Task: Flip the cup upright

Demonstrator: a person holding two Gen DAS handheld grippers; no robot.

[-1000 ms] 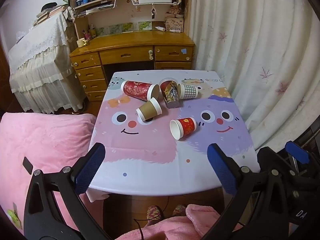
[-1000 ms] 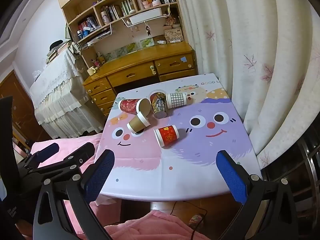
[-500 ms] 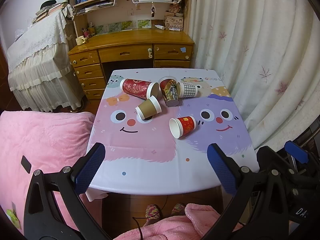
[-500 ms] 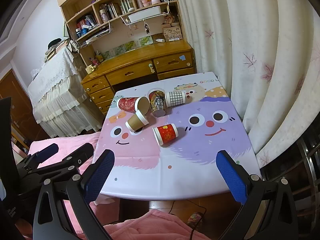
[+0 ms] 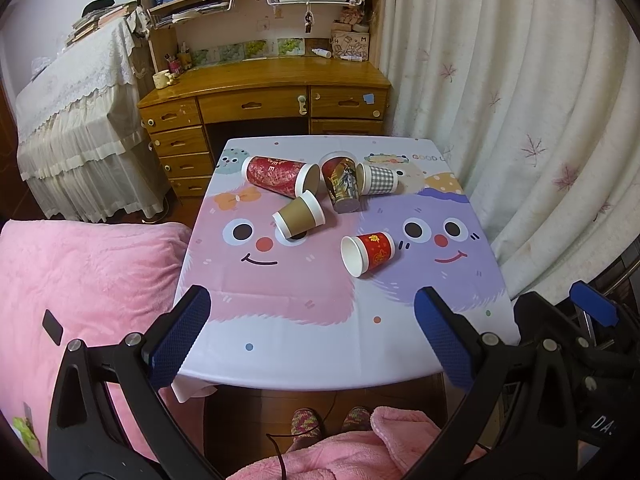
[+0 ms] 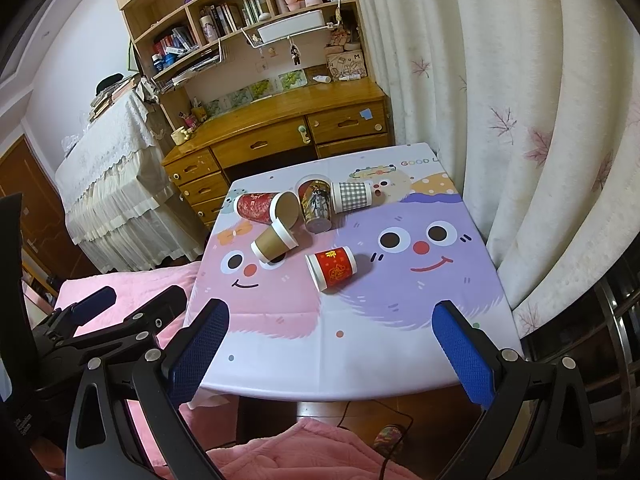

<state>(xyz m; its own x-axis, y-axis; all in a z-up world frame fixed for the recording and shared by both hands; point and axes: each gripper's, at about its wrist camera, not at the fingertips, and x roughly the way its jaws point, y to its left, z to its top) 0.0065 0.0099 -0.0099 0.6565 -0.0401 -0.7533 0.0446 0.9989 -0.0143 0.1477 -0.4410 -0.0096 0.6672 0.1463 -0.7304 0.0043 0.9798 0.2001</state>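
Five paper cups lie on their sides on the counter (image 5: 280,344), all in its far half. The small red cup (image 5: 370,253) rests alone near the middle, toward the right edge, its mouth facing the near-left corner. Beyond it the brown cup (image 5: 299,219) lies left of centre, its white rim touching or just beside the mouth of the long red cup (image 5: 280,176), which points toward the far-left corner. The dark printed cup (image 5: 341,186) and the checked cup (image 5: 376,179) sit together close to the far edge.

The near half of the counter carries only the cartoon cloth (image 6: 420,280), from the small red cup to the near edge. A curtain (image 5: 520,120) hangs just beside the right edge; a pink bed (image 5: 80,280) lies along the left.

The left gripper (image 5: 312,332) hovers over the near edge, spread wide and empty. The right gripper (image 6: 330,352) hangs likewise, wide apart, holding nothing.
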